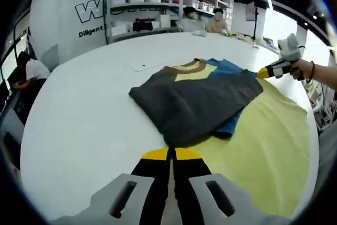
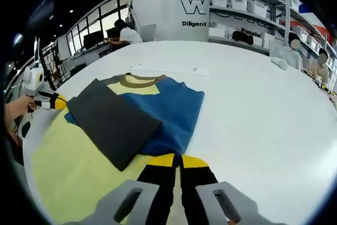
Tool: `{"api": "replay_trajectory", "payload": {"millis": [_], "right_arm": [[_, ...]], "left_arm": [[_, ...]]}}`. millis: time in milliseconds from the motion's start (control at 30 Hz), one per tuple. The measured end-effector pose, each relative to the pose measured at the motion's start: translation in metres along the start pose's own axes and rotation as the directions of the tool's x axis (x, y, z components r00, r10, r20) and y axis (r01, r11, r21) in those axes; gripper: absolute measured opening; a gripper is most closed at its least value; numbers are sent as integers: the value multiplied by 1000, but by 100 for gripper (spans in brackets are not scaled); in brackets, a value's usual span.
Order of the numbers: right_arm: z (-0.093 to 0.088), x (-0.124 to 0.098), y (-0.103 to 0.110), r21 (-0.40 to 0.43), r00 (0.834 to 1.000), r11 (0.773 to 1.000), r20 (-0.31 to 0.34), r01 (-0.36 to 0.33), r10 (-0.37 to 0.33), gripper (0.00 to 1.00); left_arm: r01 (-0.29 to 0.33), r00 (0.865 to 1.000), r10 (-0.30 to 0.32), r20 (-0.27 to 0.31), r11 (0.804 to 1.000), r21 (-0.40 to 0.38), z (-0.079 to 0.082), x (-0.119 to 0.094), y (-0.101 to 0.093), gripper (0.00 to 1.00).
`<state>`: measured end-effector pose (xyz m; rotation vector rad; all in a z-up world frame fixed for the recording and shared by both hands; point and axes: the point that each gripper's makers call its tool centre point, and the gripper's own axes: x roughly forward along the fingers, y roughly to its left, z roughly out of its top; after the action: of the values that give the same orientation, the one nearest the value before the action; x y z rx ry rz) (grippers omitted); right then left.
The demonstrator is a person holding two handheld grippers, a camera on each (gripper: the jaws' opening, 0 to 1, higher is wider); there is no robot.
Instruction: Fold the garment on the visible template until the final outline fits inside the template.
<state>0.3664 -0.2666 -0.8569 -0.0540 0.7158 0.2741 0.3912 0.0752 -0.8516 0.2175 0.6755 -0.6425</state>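
Observation:
The garment lies folded on the white table. A dark grey panel is folded over its blue body, and the yellow chest and brown collar show at the far end. It partly overlaps the pale yellow template. My left gripper is shut, its yellow tips right at the grey near edge. In the right gripper view the garment rests beside the template, and my right gripper is shut at the blue hem. Each gripper appears in the other view: right gripper, left gripper.
Shelves with white bins stand behind the table. Two people sit at its far end and another person works at a desk. A small white strip lies on the table beyond the collar.

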Motion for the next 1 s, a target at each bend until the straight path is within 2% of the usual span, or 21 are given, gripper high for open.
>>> {"api": "replay_trajectory", "payload": {"millis": [333, 467, 567, 833, 1000], "right_arm": [[-1, 0, -1, 23, 1000, 1000, -7, 1, -1, 0], [-3, -1, -2, 87, 1000, 996, -9, 10, -9, 0], [-4, 0, -3, 103, 1000, 995, -14, 11, -10, 0], [-6, -2, -1, 121, 1000, 993, -24, 3, 0, 0], [-7, -4, 2, 128, 1000, 992, -28, -4, 7, 0]], "left_arm": [[-2, 1000, 2, -12, 1000, 14, -2, 0, 0, 0], [-7, 1000, 7, -9, 1000, 30, 1, -6, -5, 0], [-7, 1000, 8, -17, 999, 53, 0, -8, -10, 0], [-38, 998, 41, -50, 998, 48, -12, -3, -5, 0], [-53, 997, 56, -50, 997, 57, -11, -4, -2, 0]]}}
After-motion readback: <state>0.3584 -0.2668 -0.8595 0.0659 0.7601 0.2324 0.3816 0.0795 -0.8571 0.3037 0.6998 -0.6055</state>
